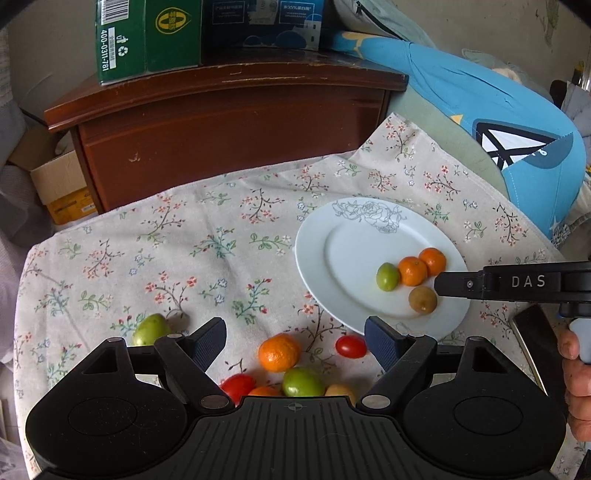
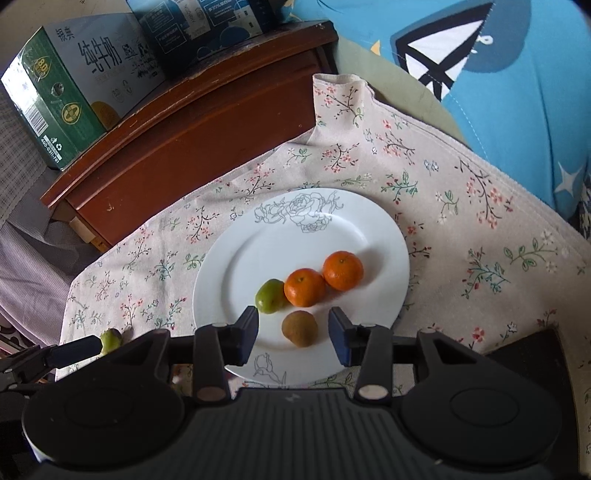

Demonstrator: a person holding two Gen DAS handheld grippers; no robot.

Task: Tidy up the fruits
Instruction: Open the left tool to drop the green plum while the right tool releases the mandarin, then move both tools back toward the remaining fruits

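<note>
Fruits, two groups, on a floral cloth (image 1: 221,236) over the table.

On plate (image 2: 266,251), centre of the right wrist view, right of centre in the left wrist view:
- two oranges (image 2: 306,287) (image 2: 343,270), touching each other;
- green fruit (image 2: 270,296), touching the left orange;
- brown fruit (image 2: 300,328), just below the others, apart from them.

Loose on cloth, lower centre of the left wrist view:
- orange (image 1: 279,352);
- red tomato (image 1: 351,346), just beside the plate rim;
- second red tomato (image 1: 238,386), another green fruit (image 1: 303,382), a yellowish fruit (image 1: 340,391) and a part-hidden orange one (image 1: 264,391), all at the gripper body's edge;
- lone green fruit (image 1: 149,329), lower left, well apart from the cluster.

Left gripper (image 1: 295,341): fingers spread wide, nothing held; loose orange and tomato show in the gap beneath.

Right gripper (image 2: 293,336): fingers partly apart, pads on either side of the brown fruit, clear space showing on both sides; nothing gripped. In the left wrist view it enters from the right edge over the plate, with a hand (image 1: 576,384) on its handle.

Surroundings: brown cabinet (image 1: 229,122), upper frame, carrying a green carton (image 1: 147,37) and a dark blue box (image 1: 262,22); blue cushion (image 1: 498,129), upper right.
</note>
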